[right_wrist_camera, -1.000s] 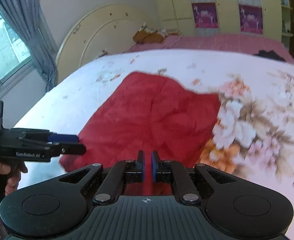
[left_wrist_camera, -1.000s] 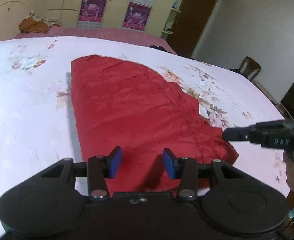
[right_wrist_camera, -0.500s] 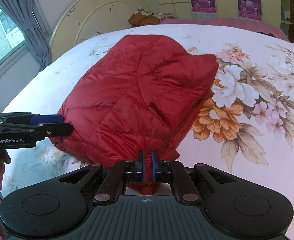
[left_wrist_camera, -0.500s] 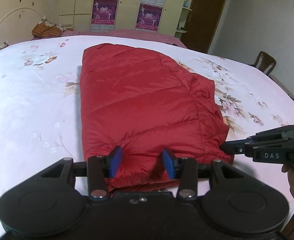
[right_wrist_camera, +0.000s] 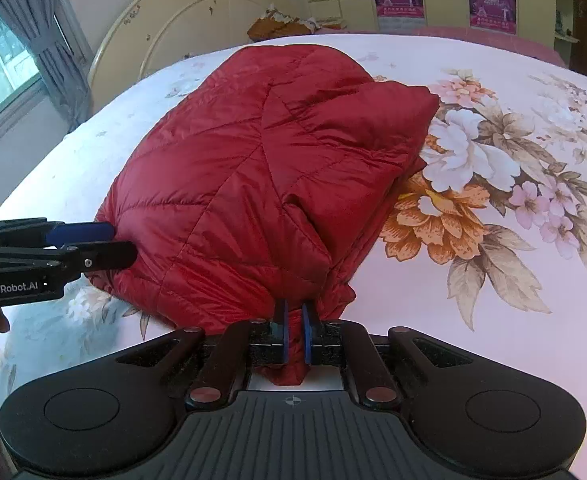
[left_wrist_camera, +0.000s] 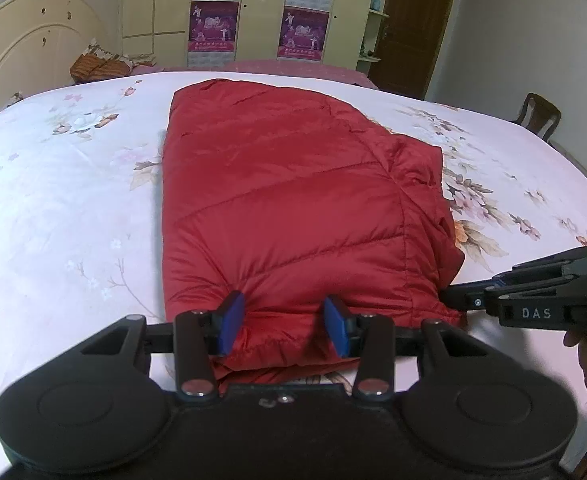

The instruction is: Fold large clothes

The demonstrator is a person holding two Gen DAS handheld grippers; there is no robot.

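Observation:
A red quilted puffer jacket (left_wrist_camera: 293,208) lies folded lengthwise on the floral bedspread (left_wrist_camera: 61,208); it also shows in the right wrist view (right_wrist_camera: 253,168). My left gripper (left_wrist_camera: 283,326) is open, its blue pads on either side of the jacket's near edge, which bulges between them. My right gripper (right_wrist_camera: 293,330) is shut on the jacket's near right corner, with red fabric pinched between its pads. The right gripper also shows in the left wrist view (left_wrist_camera: 457,300) at the jacket's right corner. The left gripper shows in the right wrist view (right_wrist_camera: 109,244) at the jacket's left edge.
The bed's cream headboard (right_wrist_camera: 197,12) stands at the far left. A folded orange cloth (left_wrist_camera: 101,66) lies by the pillows. Wardrobes with purple posters (left_wrist_camera: 213,28), a dark door (left_wrist_camera: 409,28) and a wooden chair (left_wrist_camera: 541,116) stand beyond the bed.
Both grippers have come down and in toward the jacket's near edge. The jacket now lies flatter and closer in both views. The left stays open, the right stays shut on fabric.

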